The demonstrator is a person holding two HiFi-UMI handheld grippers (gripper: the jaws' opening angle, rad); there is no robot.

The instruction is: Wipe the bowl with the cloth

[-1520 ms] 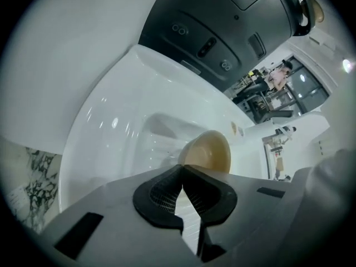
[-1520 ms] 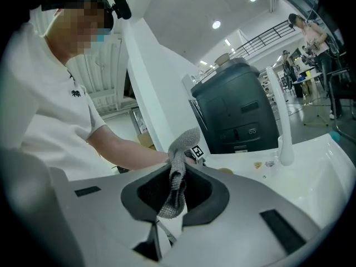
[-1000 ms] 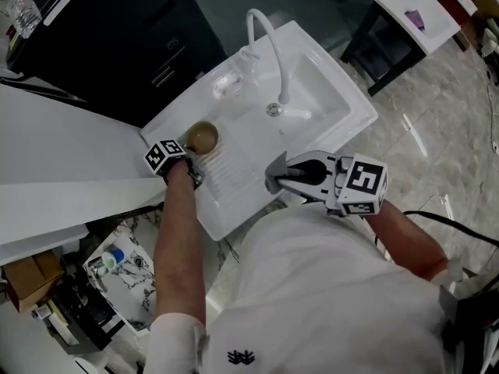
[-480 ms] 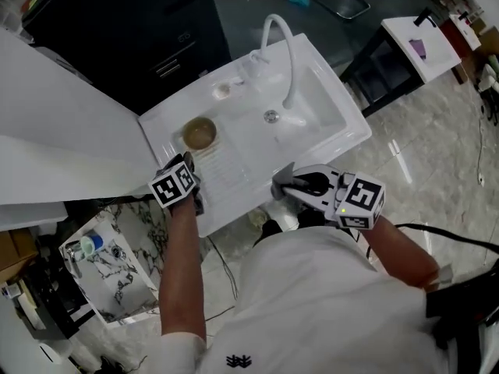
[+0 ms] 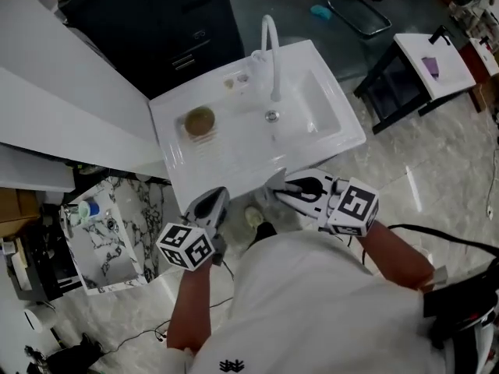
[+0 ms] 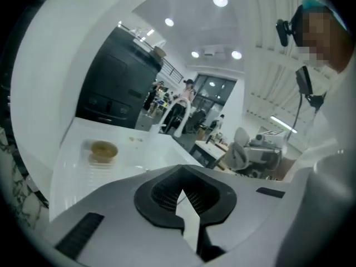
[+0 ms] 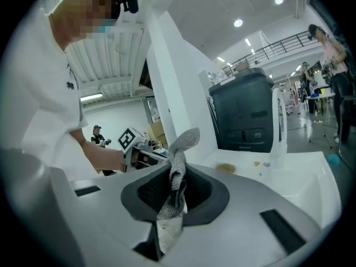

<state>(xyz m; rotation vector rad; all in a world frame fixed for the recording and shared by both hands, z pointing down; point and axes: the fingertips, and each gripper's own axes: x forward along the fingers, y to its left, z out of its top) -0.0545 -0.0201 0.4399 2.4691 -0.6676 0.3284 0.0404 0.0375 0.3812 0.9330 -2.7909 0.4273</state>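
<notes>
Ahead of the left gripper (image 5: 216,199), whose jaws have just been closed on nothing, the ribbed drainboard (image 5: 209,148) of the sink (image 5: 242,174) is left bare as far as the bowl (image 5: 199,120), the only thing met on that line. To the right of those jaws the way is narrowed by the right gripper (image 5: 274,185) and the cloth (image 7: 177,171) pinched in it. Beyond the right jaws the basin (image 5: 312,109) is left open, bounded at its far-left edge by the arched faucet (image 5: 272,53). Left of the left jaws passage is blocked by a white panel (image 5: 66,96); the far side is closed off by a dark cabinet (image 5: 156,18).
</notes>
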